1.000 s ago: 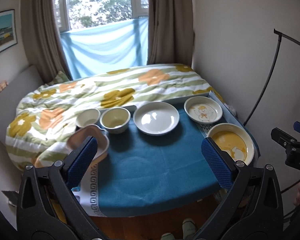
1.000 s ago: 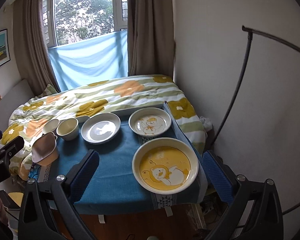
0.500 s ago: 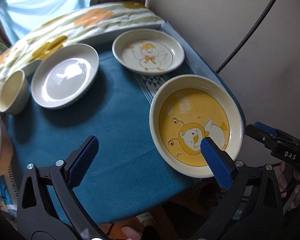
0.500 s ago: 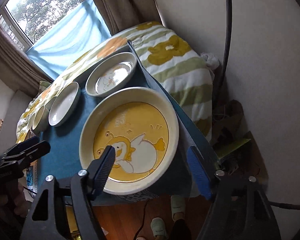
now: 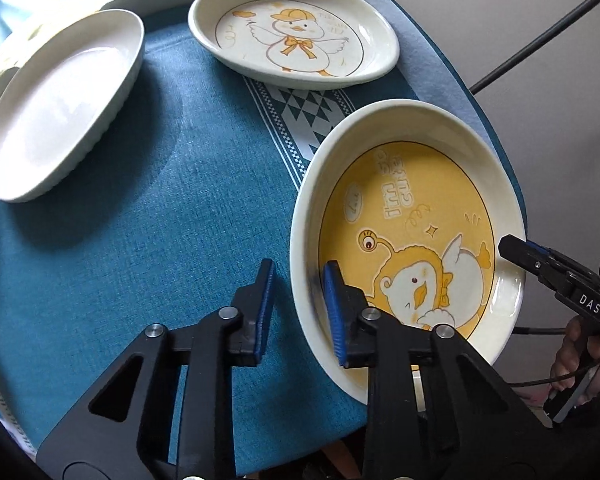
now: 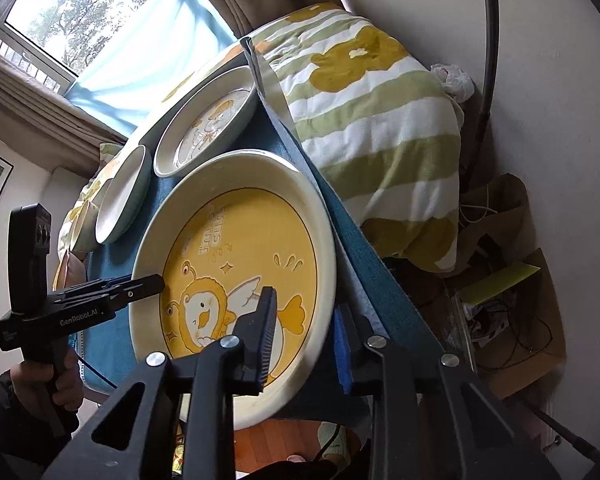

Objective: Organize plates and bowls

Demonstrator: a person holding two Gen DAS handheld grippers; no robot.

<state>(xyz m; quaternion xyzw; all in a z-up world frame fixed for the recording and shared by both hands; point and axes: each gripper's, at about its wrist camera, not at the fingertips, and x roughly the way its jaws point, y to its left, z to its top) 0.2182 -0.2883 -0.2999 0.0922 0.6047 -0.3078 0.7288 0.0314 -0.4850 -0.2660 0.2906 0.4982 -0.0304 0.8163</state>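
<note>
Left gripper: the near-left rim of the yellow plate is straddled by its blue pads, one pad outside the wall and one inside; the jaws are drawn narrow, but whether the rim is actually pinched cannot be told.
Right gripper: the opposite rim of the same yellow plate is straddled, one pad inside on the duck print, the other outside by the table edge (contact of the outer pad with the wall cannot be judged).
Yellow plate: seen directly ahead of both grippers, at the near right corner of the blue tablecloth; whether it is lifted or resting cannot be told.
Duck plate: placed just beyond the yellow plate, apart from it, with a patterned strip of the cloth between them.
White plate: found ahead and to the left of the left gripper, well apart from the yellow plate.
Tablecloth: blue, spread under all three plates.
Quilt: a green-striped, flower-printed cover is seen beyond and to the right of the right gripper.
Window: seen far ahead in the right wrist view, with curtains beside it.
</note>
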